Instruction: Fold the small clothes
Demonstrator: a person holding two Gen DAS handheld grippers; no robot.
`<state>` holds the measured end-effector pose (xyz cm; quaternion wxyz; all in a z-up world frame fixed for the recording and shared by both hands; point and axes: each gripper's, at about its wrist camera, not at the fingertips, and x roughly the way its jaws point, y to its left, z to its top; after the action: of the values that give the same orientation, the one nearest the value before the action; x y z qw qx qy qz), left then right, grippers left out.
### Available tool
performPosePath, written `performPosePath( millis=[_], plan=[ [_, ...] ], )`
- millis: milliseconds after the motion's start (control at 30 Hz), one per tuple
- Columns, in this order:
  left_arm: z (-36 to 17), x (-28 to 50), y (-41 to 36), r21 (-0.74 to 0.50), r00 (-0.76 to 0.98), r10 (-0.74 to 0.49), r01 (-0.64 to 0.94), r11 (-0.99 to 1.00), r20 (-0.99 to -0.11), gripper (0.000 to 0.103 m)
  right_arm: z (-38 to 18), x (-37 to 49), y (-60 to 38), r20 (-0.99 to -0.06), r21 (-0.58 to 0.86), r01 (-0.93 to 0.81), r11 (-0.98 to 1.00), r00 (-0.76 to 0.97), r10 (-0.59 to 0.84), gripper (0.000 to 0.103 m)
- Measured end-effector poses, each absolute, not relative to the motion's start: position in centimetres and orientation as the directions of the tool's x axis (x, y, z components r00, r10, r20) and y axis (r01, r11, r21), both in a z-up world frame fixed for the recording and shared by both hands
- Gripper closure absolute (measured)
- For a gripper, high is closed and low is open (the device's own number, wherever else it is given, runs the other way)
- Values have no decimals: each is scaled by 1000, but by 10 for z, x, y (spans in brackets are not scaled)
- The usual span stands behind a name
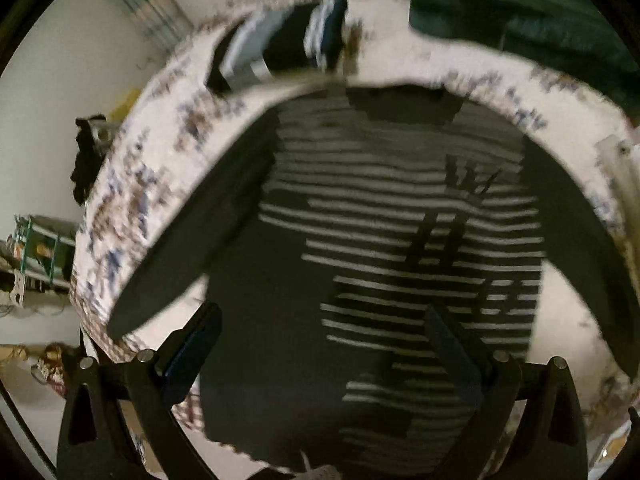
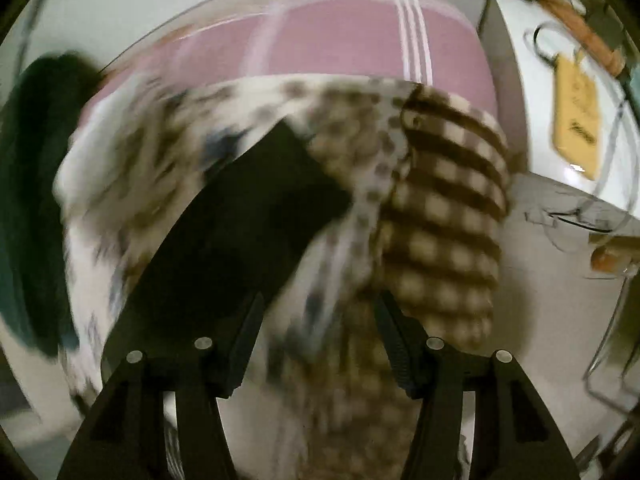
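Shirt [image 1: 392, 240]: dark, long-sleeved, with pale stripes across the chest; it lies spread flat, collar at the far end, hem nearest the left camera.
Sleeves: one sleeve [image 1: 192, 240] angles out over the cloth on the left; the other runs down the right side of the body.
Cloth [image 1: 160, 152]: white with blurred brown and blue print; it covers the surface under the shirt and shows all round it.
Left gripper [image 1: 324, 344]: fingers spread wide apart, holding nothing, above the hem end of the shirt; one finger is over the plain dark part, the other over the stripes. Whether they touch the fabric I cannot tell.
Right gripper [image 2: 320, 332]: fingers apart too, nothing between them but the printed cloth below. A dark sleeve end [image 2: 240, 240] lies just ahead of its left finger, reaching up and away across the cloth.
Checked fabric [image 2: 444, 220]: brown and cream, bunched just beyond the right finger.
Pile [image 1: 280, 52]: folded things in blue, black and white, at the far edge of the cloth, well apart from the shirt.
Green garment [image 1: 520, 12]: heaped at the far right corner in the left view.
Pink sheet [image 2: 340, 44]: beyond the cloth in the right view, with white stripes.
Yellow tag [image 2: 576, 120]: on a white surface off to the right.
Sharpness: both views are smeared, so fine detail is lost.
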<state>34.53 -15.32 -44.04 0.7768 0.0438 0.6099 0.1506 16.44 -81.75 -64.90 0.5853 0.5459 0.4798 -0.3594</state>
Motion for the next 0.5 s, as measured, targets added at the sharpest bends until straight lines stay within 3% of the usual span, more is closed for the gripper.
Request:
performPosePath(
  millis=[133, 267, 300, 333, 367, 500],
  plan=[
    [-493, 365, -156, 274, 142, 301, -183, 944, -943, 0, -706, 173, -850, -945, 314, 949, 31, 310, 103, 41],
    [-521, 375, -155, 268, 125, 295, -195, 943, -947, 0, -717, 184, -856, -932, 360, 933, 3, 360, 39, 42],
    [-526, 377, -153, 265, 122, 293, -202, 943, -948, 0, -713, 188, -852, -923, 385, 923, 15, 384, 25, 48],
    [-531, 378, -152, 263, 117, 291, -211, 942, -949, 0, -712, 195, -850, -916, 401, 915, 44, 401, 19, 76],
    [-536, 379, -149, 262, 112, 291, -221, 940, -950, 0, -710, 201, -848, -915, 404, 912, 67, 404, 20, 89],
    [-543, 381, -131, 245, 99, 278, -260, 934, -955, 0, -696, 220, -841, -916, 398, 913, 87, 401, -17, 92]
  ],
)
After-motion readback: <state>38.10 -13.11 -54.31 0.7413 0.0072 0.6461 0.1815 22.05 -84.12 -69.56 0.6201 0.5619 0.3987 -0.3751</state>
